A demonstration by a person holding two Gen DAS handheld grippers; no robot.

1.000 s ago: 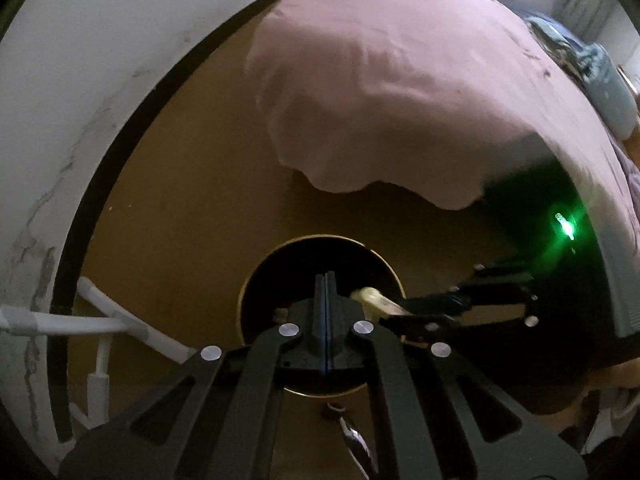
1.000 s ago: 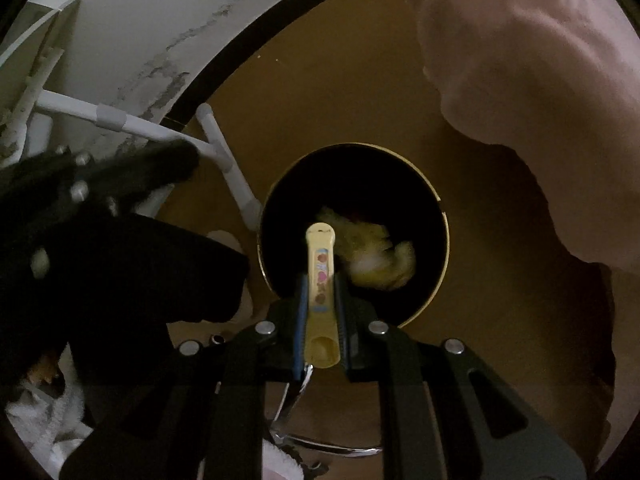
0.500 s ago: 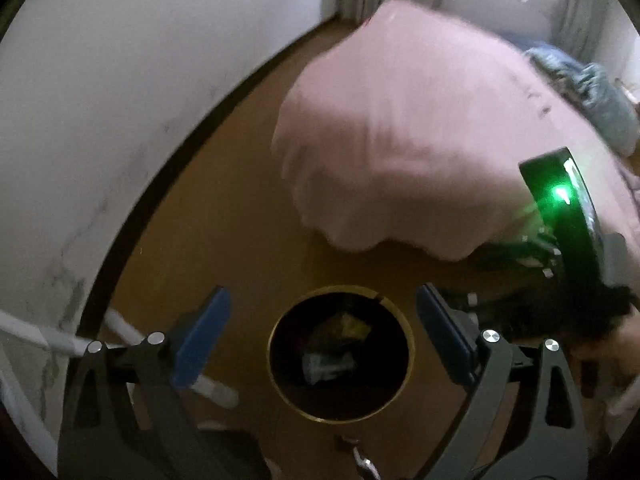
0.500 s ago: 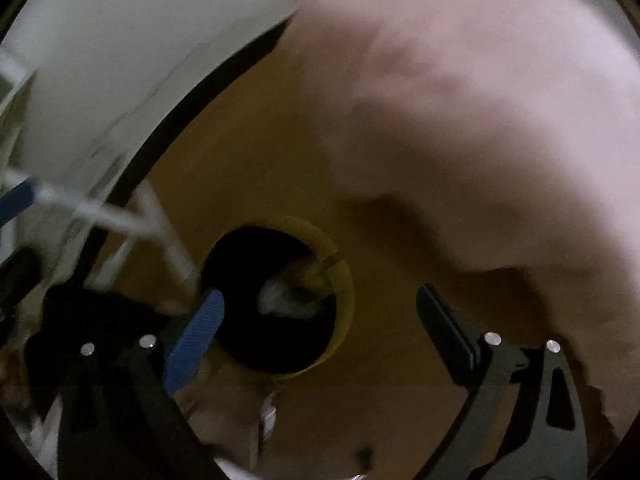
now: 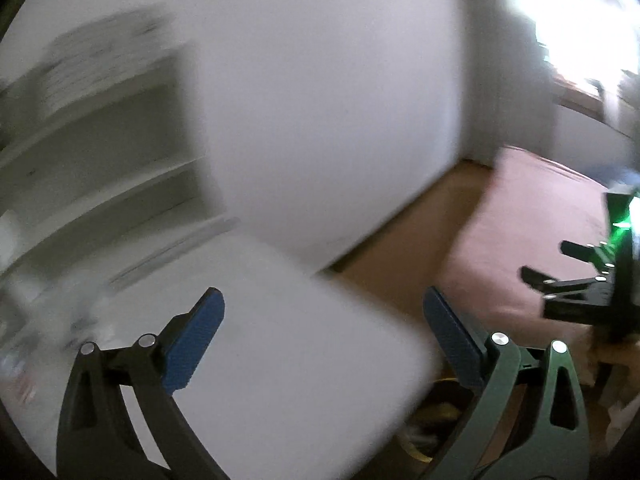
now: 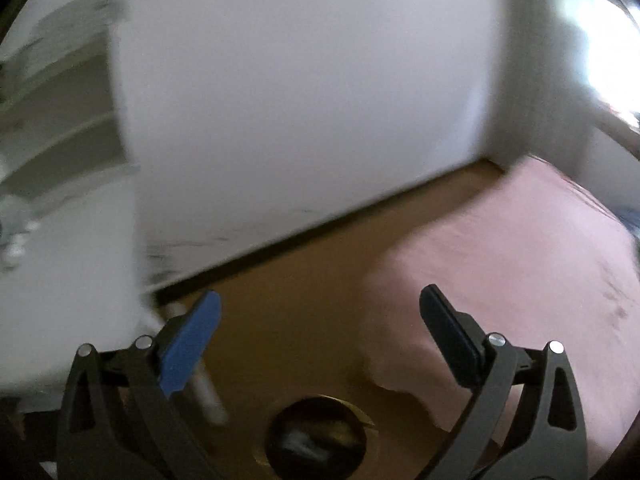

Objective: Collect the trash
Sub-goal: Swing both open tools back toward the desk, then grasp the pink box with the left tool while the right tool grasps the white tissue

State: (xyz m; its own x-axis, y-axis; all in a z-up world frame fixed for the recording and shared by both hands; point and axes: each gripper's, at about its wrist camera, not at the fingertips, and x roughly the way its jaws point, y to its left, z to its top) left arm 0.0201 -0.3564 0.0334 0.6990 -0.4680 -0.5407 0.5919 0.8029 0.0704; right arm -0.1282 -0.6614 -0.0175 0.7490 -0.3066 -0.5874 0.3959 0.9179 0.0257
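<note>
Both views are blurred by motion. My left gripper [image 5: 324, 344] is open and empty, raised over a white tabletop [image 5: 280, 360]. My right gripper [image 6: 320, 344] is open and empty, high above the floor; it also shows in the left wrist view [image 5: 548, 268] at the right edge. The round black trash bin with a gold rim [image 6: 318, 438] stands on the wooden floor below the right gripper, with pale trash inside. In the left wrist view only a sliver of the bin [image 5: 436, 420] shows past the table's edge.
A bed with a pink cover [image 6: 520, 288] fills the right side. A white wall [image 6: 300, 100] runs behind. White shelves [image 5: 100, 140] stand at the left. A white table leg [image 6: 204, 384] is near the bin. A bright window [image 5: 580, 20] is at the upper right.
Both grippers have opened and lifted away from the bin, tilting up toward the wall. The yellow wrapper has left the right gripper. The bin has dropped to the bottom of both views.
</note>
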